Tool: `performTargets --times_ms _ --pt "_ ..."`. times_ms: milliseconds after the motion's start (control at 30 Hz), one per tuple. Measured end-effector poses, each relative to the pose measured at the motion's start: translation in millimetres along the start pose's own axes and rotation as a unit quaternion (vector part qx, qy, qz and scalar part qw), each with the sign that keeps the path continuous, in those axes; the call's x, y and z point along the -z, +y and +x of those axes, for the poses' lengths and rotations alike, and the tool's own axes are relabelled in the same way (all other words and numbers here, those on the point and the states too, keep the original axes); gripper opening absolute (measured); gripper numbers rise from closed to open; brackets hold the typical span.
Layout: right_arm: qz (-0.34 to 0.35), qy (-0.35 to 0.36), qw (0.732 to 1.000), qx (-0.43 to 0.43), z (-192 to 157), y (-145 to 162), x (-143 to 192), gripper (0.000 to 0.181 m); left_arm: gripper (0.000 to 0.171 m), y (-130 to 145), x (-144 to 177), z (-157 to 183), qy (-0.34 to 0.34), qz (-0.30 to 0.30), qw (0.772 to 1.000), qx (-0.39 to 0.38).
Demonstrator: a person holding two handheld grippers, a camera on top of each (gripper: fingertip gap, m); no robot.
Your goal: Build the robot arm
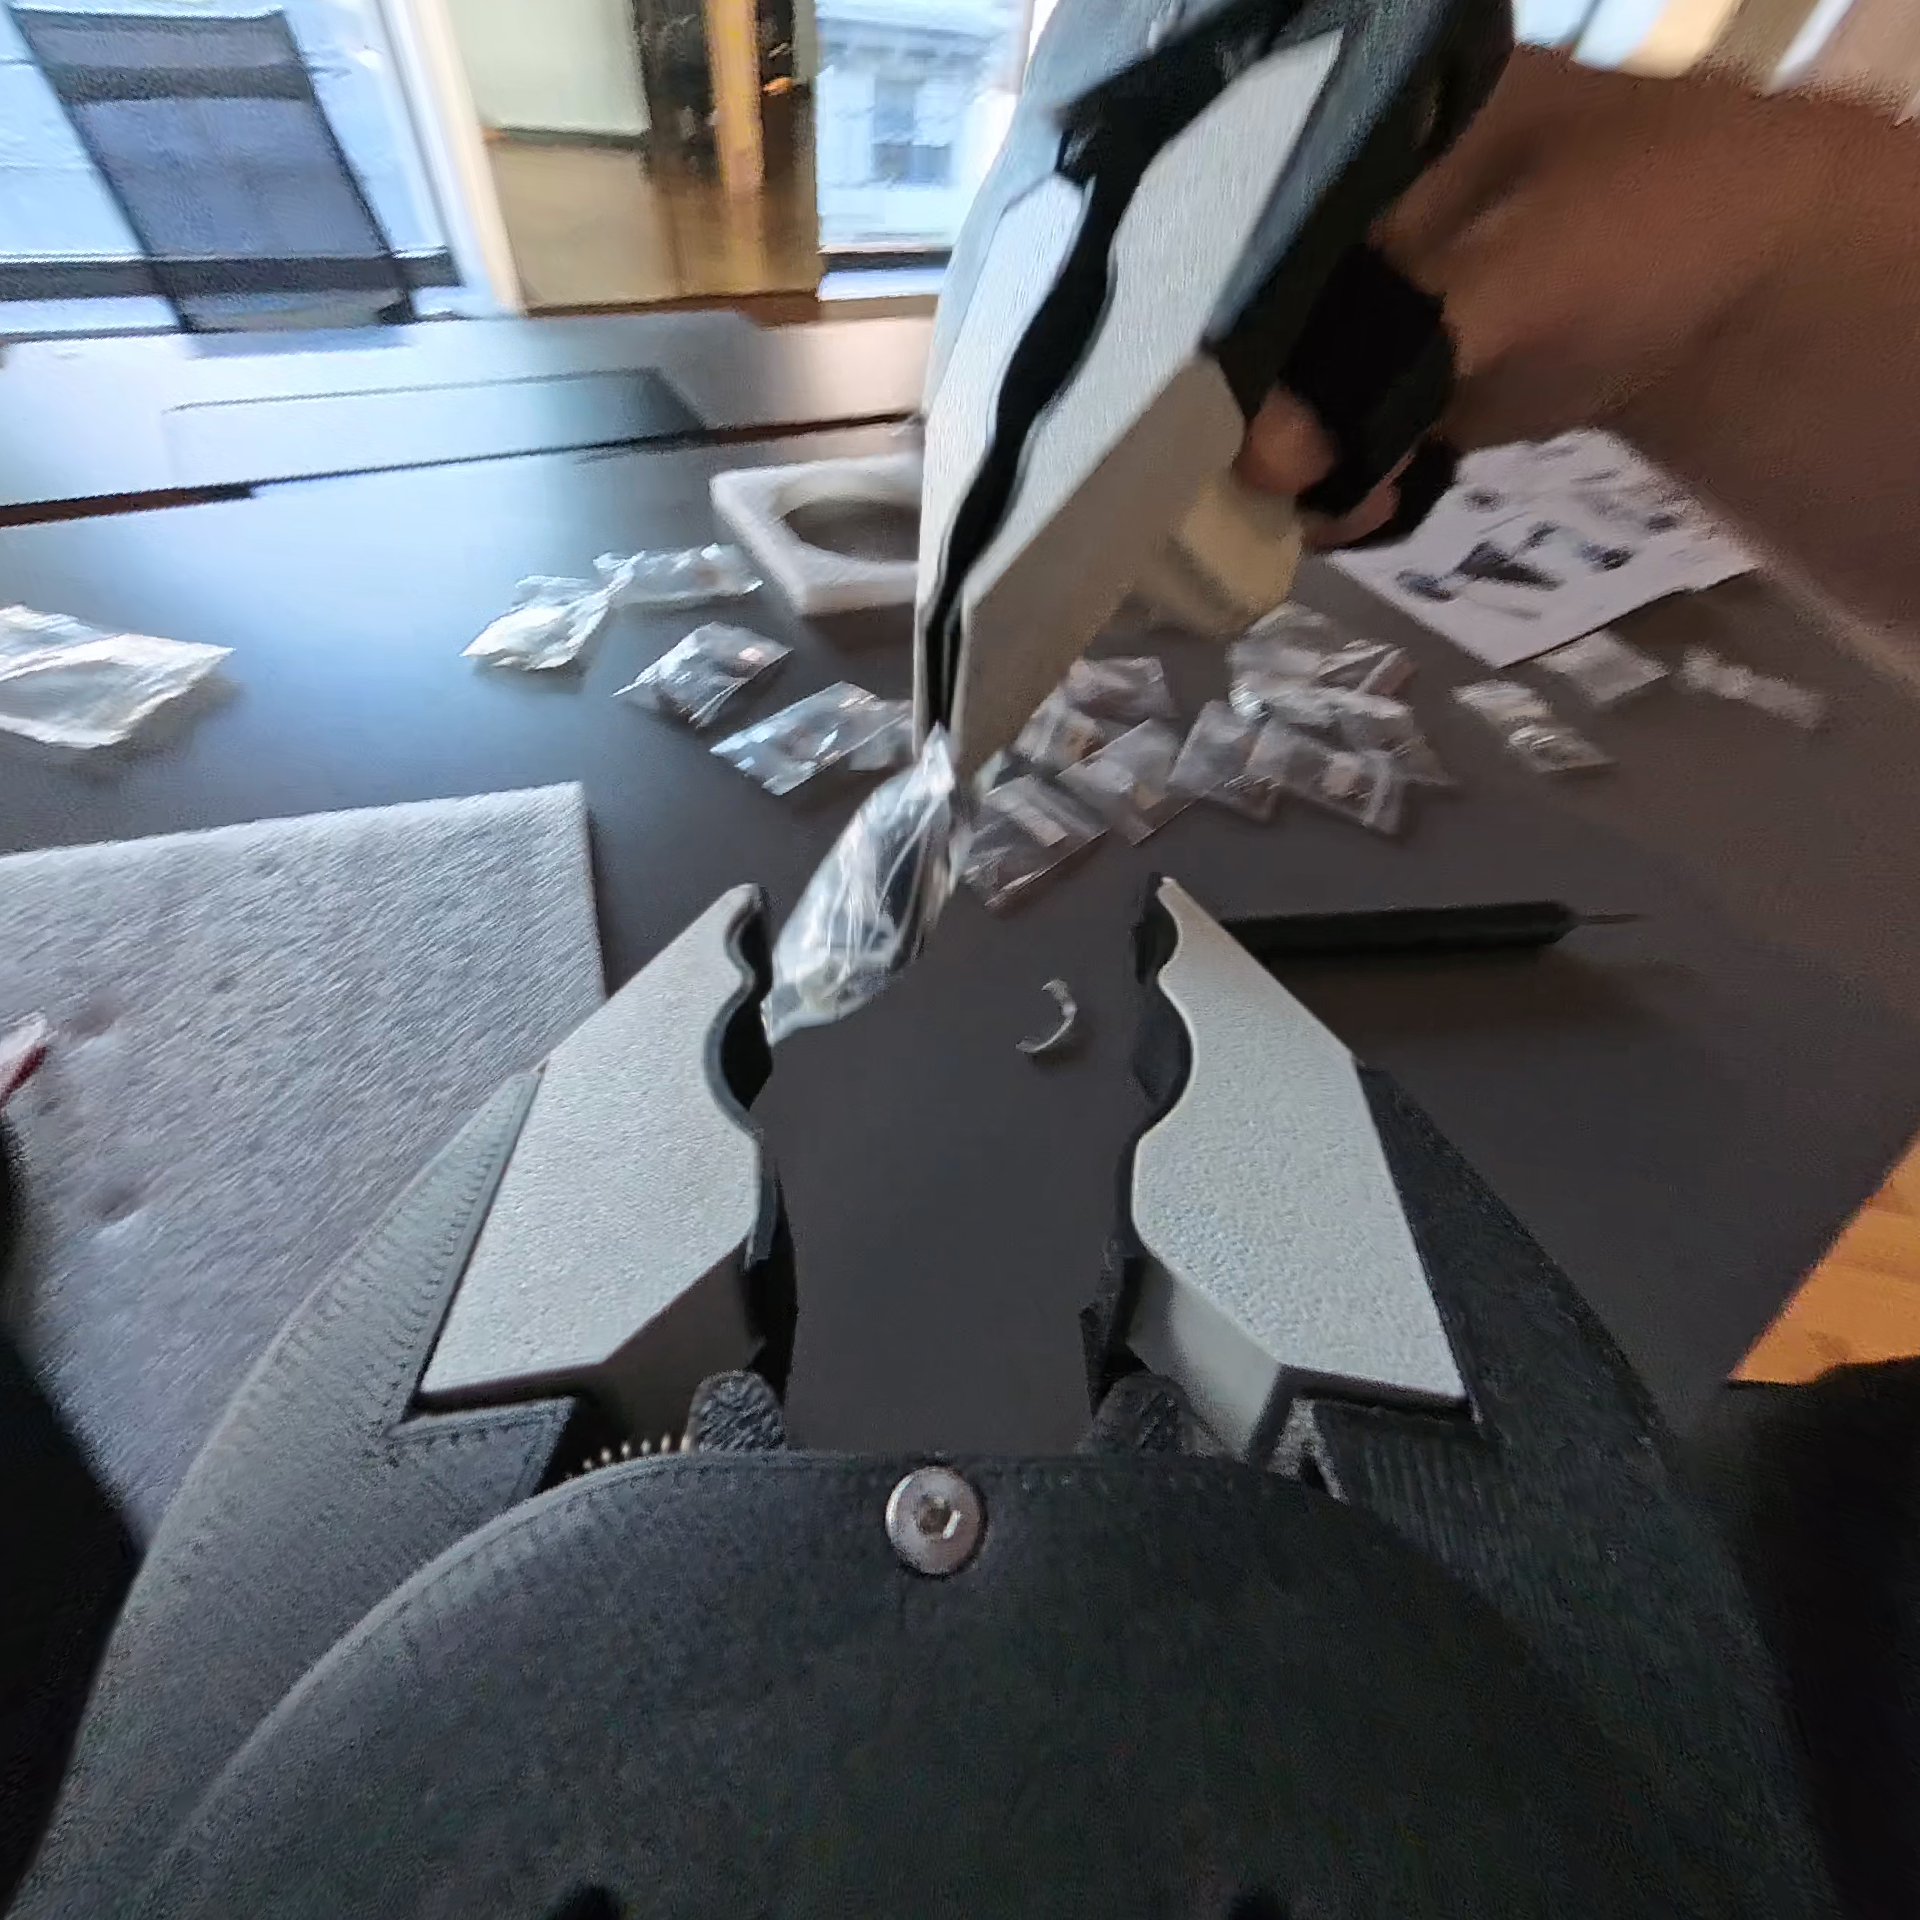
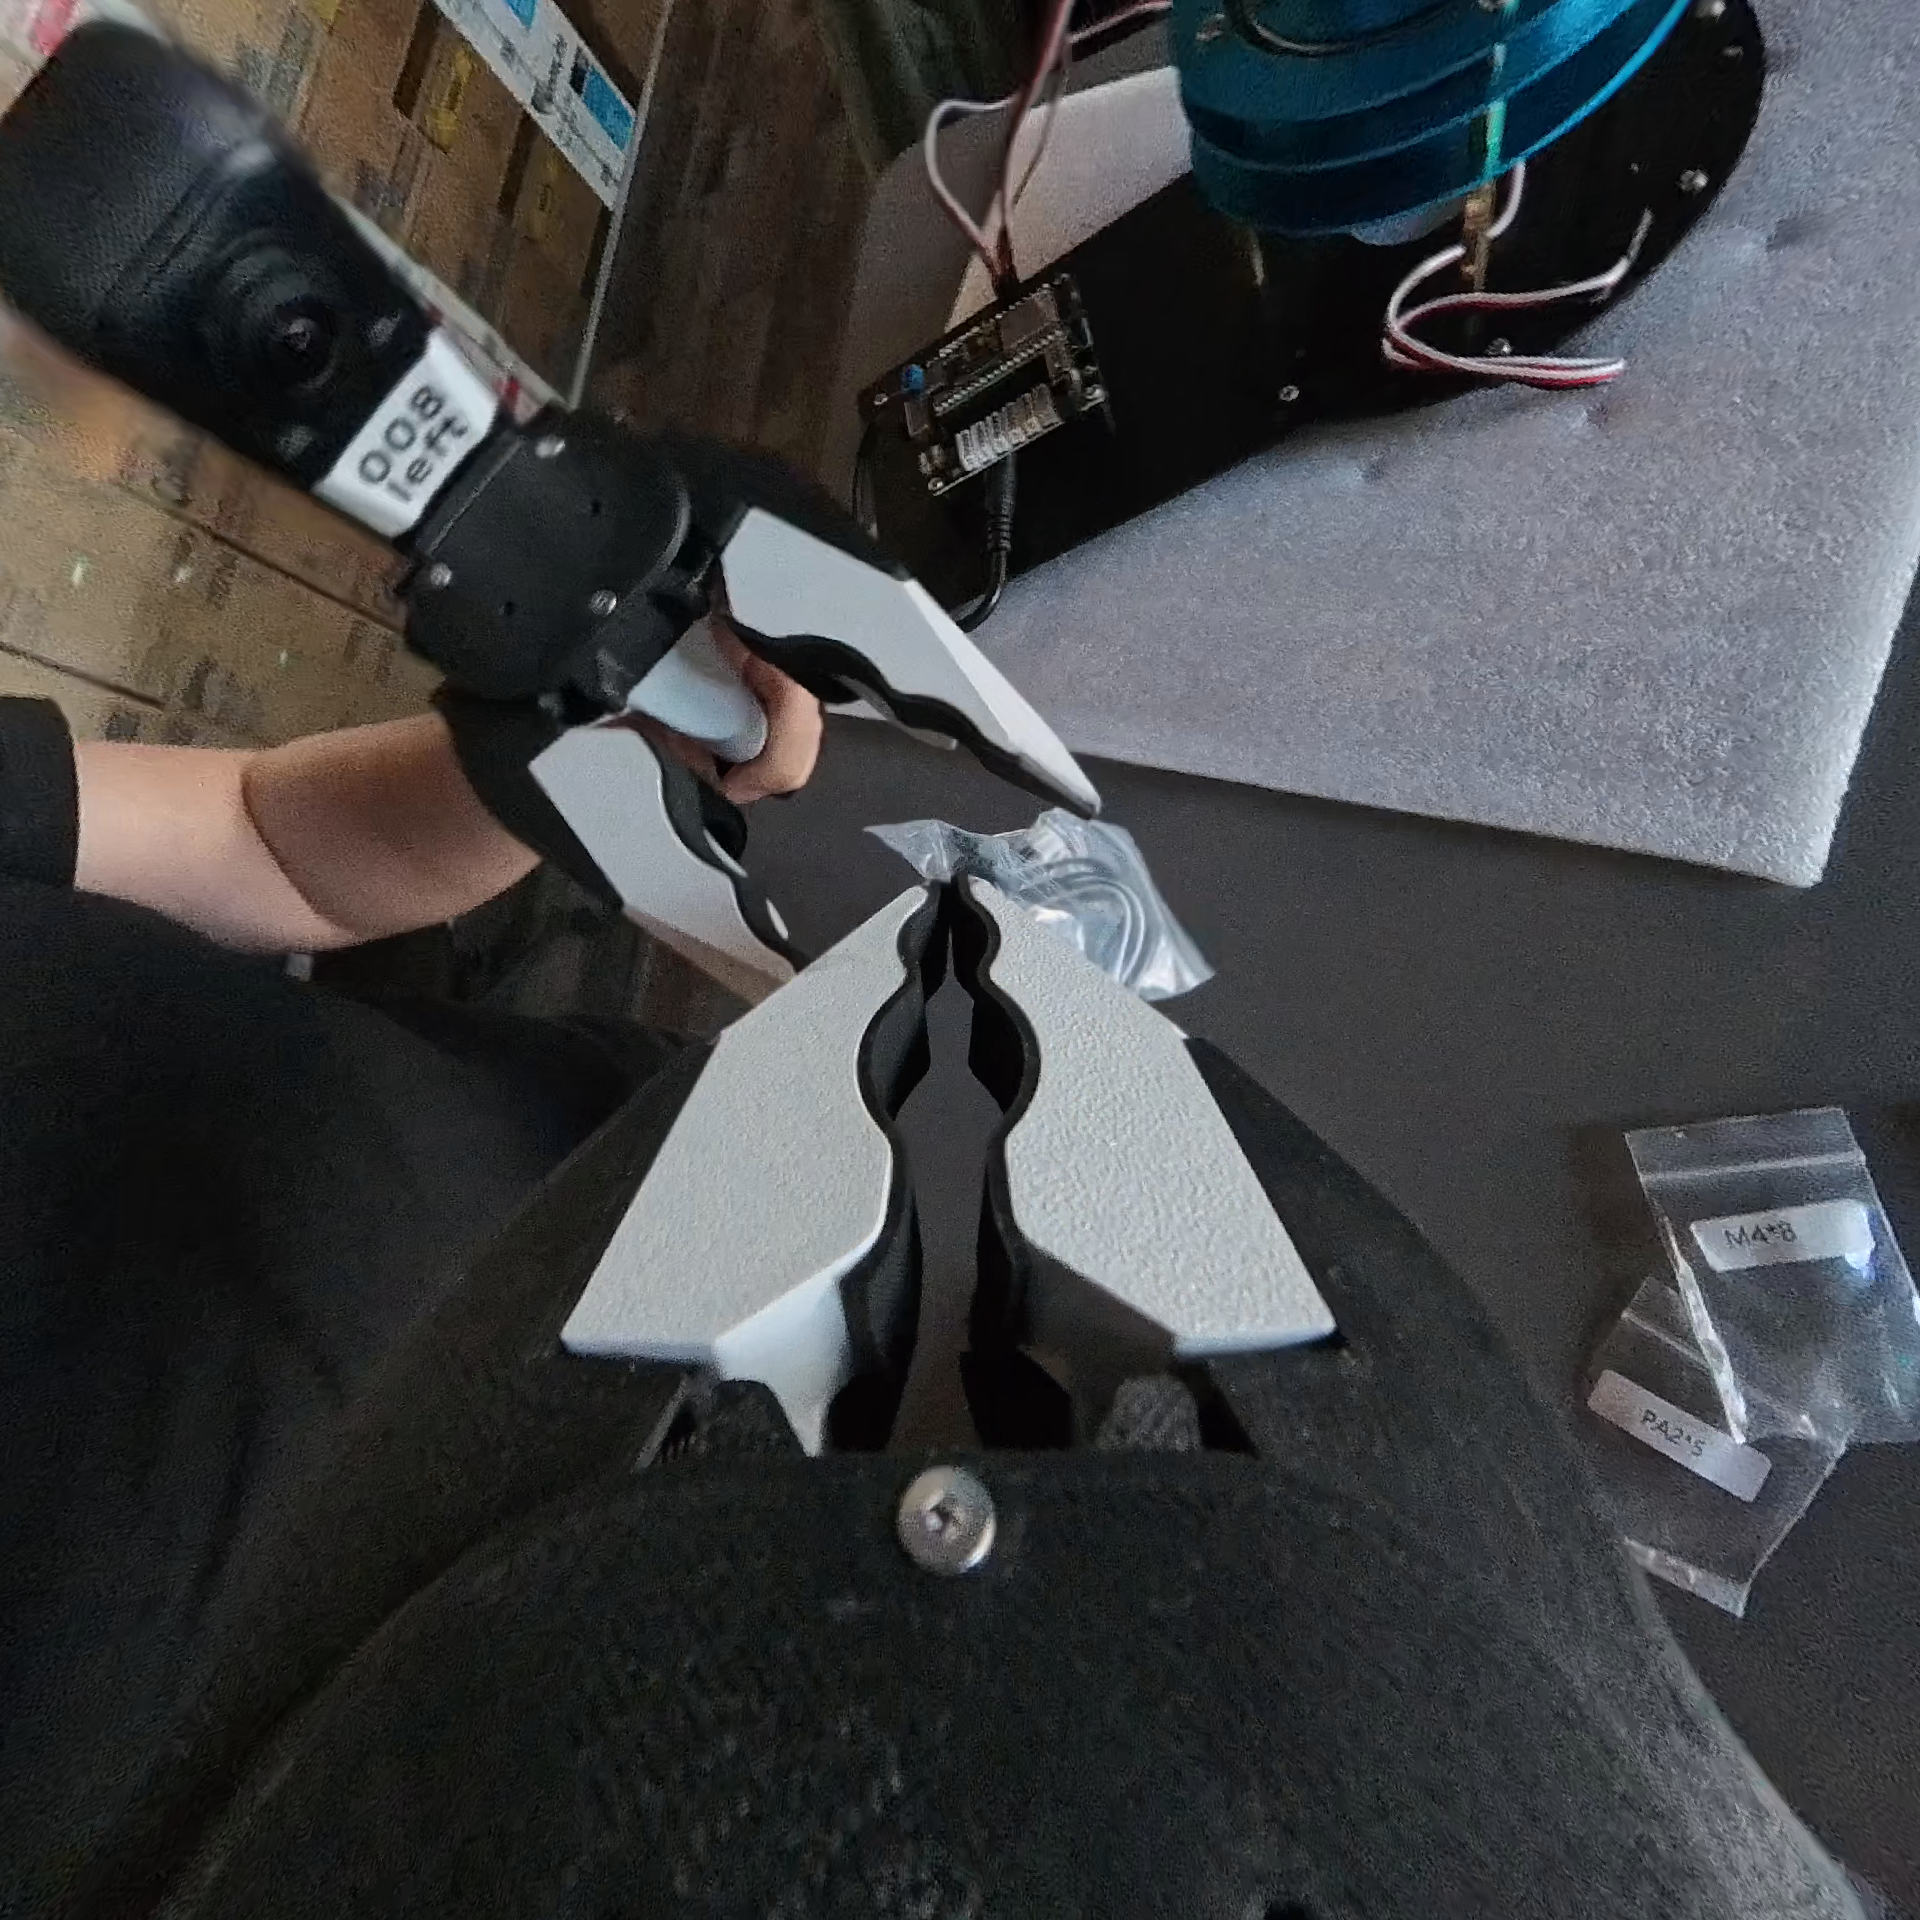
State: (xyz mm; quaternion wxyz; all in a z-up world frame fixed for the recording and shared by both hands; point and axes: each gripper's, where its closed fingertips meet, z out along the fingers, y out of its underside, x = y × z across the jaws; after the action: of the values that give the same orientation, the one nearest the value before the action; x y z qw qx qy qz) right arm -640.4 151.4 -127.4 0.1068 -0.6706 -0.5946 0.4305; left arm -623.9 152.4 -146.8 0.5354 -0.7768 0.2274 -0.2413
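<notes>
My right gripper (image 2: 951,883) is shut on the top edge of a small clear plastic bag (image 2: 1091,914) with small metal parts inside. In the left wrist view it comes down from above (image 1: 940,727) and the bag (image 1: 873,914) hangs from it above the black table (image 1: 935,1195). My left gripper (image 1: 956,904) is open and empty, and the bag hangs just inside its left finger (image 1: 623,1143). In the right wrist view its fingers (image 2: 914,655) stand on either side of the bag. A small curved metal piece (image 1: 1049,1023) lies on the table between the left fingers.
Several small bags (image 1: 1195,748) lie beyond, with a black screwdriver (image 1: 1403,925), white foam frame (image 1: 790,540) and printed sheet (image 1: 1538,551). Grey foam mat (image 2: 1507,582) carries a black base with circuit board (image 2: 997,416) and blue discs (image 2: 1382,104). Two labelled bags (image 2: 1766,1288) lie right.
</notes>
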Motion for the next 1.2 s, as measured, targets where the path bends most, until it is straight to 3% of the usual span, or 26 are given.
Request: performTargets --times_ms 133,233,433,633,733,767,1000,1100,1167,1200 --pt "0.011 -0.003 0.999 0.049 -11 8 6 0.0 0.038 -5 1 11 0.091 0.0 0.996 0.024" --pt "0.043 -0.008 0.998 0.053 -14 6 15 0.0 0.034 4 -1 14 0.111 -0.026 0.993 0.017" --pt "0.056 0.0 0.996 0.065 -7 12 23 0.0 0.009 5 -7 25 0.139 -0.031 0.99 0.021" --pt "0.064 0.0 0.996 0.069 4 18 26 0.0 0.006 6 -17 24 0.133 -0.043 0.99 0.013" --pt "0.049 0.001 0.996 0.076 5 18 27 0.018 0.006 1 -16 23 0.133 -0.038 0.99 0.015" --pt "0.038 0.016 0.996 0.085 9 19 27 0.008 0.005 -2 -15 22 0.133 -0.037 0.99 0.014" --pt "0.009 0.014 0.994 0.111 0 9 34 0.012 0.005 -13 -10 22 0.135 -0.032 0.99 0.002" --pt "0.001 0.014 0.993 0.113 0 4 39 0.005 0.005 -19 -9 21 0.138 -0.027 0.99 -0.001" --pt "-0.006 0.008 0.995 0.098 1 1 41 0.006 0.005 -22 -9 19 0.134 -0.032 0.99 -0.011" --pt "-0.007 0.008 0.996 0.092 0 -1 42 0.015 0.005 -23 -10 18 0.13 -0.035 0.991 -0.016"
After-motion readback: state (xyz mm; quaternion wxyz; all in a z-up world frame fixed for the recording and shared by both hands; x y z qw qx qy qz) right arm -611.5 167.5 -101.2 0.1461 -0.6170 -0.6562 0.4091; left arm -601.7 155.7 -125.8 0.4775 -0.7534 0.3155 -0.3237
